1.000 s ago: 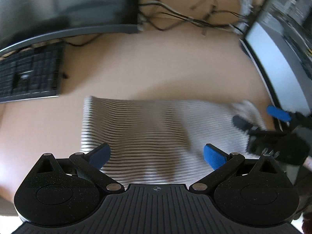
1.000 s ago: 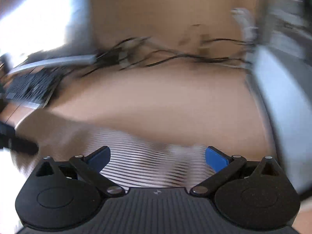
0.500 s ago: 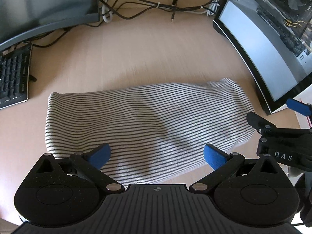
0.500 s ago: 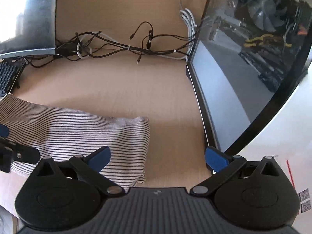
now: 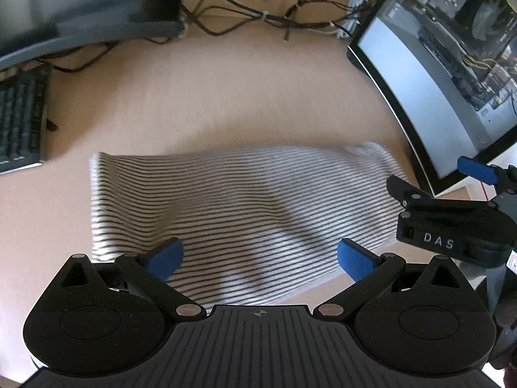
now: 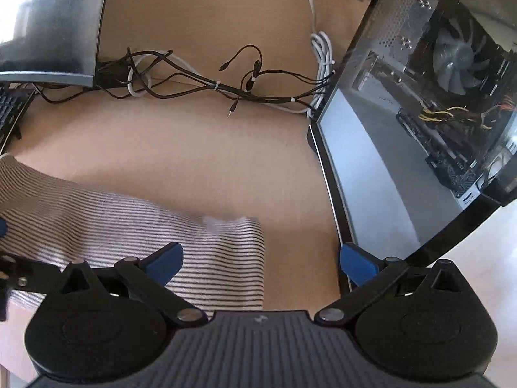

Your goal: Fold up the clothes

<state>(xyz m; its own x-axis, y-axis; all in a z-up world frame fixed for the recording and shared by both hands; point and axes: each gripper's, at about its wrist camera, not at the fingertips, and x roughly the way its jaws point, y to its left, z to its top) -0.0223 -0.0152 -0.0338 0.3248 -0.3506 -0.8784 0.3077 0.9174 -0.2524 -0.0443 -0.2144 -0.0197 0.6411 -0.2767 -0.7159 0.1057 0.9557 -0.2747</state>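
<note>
A black-and-white striped garment (image 5: 239, 213) lies folded into a long flat rectangle on the tan desk (image 5: 226, 97). My left gripper (image 5: 260, 257) hovers open above its near edge, blue pads wide apart, nothing between them. In the right wrist view the garment's right end (image 6: 206, 258) lies under the left finger, and my right gripper (image 6: 260, 260) is open and empty above that end. The right gripper (image 5: 452, 194) also shows at the right edge of the left wrist view, beside the garment's right end.
A keyboard (image 5: 19, 119) lies at the left and a dark monitor (image 5: 80, 3) behind it. Tangled cables (image 6: 226, 87) run along the back of the desk. An open computer case (image 6: 436, 113) stands at the right, close to the garment's end.
Both views were blurred a second ago and are steadier now. Both grippers have pulled back slightly from the garment, which lies flat where it was; both stay open.
</note>
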